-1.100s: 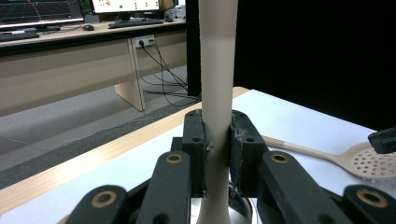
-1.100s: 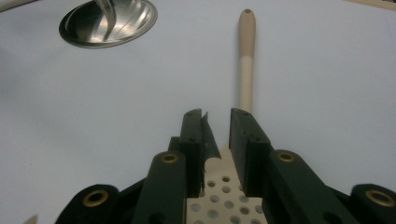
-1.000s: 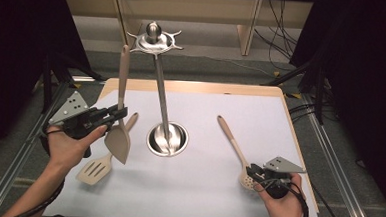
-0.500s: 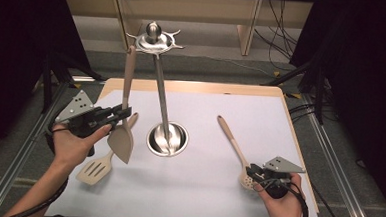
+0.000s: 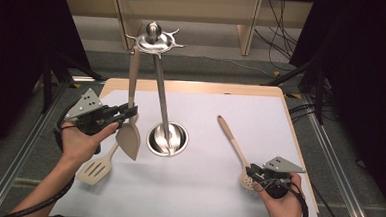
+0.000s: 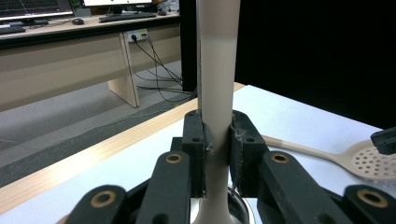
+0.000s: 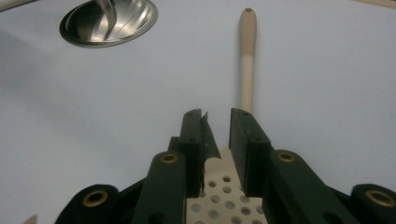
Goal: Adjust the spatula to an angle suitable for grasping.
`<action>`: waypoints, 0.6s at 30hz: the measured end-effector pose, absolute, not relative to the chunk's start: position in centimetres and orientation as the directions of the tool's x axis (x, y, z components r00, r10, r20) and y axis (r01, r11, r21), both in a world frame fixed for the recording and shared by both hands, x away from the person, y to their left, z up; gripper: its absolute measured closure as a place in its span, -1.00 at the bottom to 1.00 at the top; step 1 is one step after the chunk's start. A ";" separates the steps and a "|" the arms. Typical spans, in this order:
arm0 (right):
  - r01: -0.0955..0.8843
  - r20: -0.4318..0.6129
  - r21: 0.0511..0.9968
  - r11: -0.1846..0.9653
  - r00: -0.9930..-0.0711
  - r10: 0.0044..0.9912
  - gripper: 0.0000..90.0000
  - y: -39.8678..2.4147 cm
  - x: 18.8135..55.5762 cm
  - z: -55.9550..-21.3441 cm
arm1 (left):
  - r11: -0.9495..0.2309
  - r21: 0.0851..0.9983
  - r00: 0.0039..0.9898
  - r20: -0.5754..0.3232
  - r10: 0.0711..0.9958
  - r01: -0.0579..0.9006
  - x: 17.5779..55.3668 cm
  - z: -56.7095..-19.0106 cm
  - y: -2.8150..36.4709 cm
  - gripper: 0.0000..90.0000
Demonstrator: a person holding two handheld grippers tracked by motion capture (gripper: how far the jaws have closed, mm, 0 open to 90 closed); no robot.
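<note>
Nearest the person, the right gripper (image 5: 253, 176) rests low on the table (image 5: 201, 199) with its fingers (image 7: 246, 140) set either side of the neck of a slotted spoon (image 5: 234, 148), just above the perforated bowl; a narrow gap shows beside one pad, so I cannot tell whether they pinch it or merely straddle it. A slotted turner (image 5: 98, 166) lies flat by the left forearm. The left gripper (image 5: 125, 112) has its fingers (image 6: 194, 140) clamped on the neck of a solid spatula (image 5: 132, 98), held upright with the blade down just above the table and the handle end up beside the hooks of the steel utensil stand (image 5: 158, 71), whose round base sits mid-table. These tools look like light, rigid plastic or wood with smooth handles, so they should lift easily but could pivot or slide in a narrow pinch. The neck just above the blade seems the best hold: it is flat-sided, near the balance point, and leaves the hanging hole at the far end free
</note>
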State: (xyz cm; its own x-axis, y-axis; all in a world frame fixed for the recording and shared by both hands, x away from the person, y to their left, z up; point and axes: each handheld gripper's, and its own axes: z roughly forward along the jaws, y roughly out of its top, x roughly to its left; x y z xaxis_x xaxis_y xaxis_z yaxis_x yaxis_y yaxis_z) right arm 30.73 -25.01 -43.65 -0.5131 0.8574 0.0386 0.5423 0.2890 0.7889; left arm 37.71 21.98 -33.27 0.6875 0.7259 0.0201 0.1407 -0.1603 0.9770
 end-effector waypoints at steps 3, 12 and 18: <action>0.542 0.039 0.789 0.291 -0.516 0.855 0.68 -25.0 30.8 -43.7 | -0.165 0.976 0.690 0.022 0.724 0.143 37.8 -33.4 21.8 0.73; 0.541 0.033 0.789 0.292 -0.512 0.859 0.68 -25.0 30.7 -43.7 | -0.150 0.977 0.692 0.002 0.722 0.154 38.2 -33.8 21.3 0.72; 0.540 0.033 0.791 0.289 -0.509 0.860 0.68 -25.2 30.8 -43.7 | -0.135 0.979 0.695 -0.010 0.719 0.154 38.4 -34.0 21.0 0.72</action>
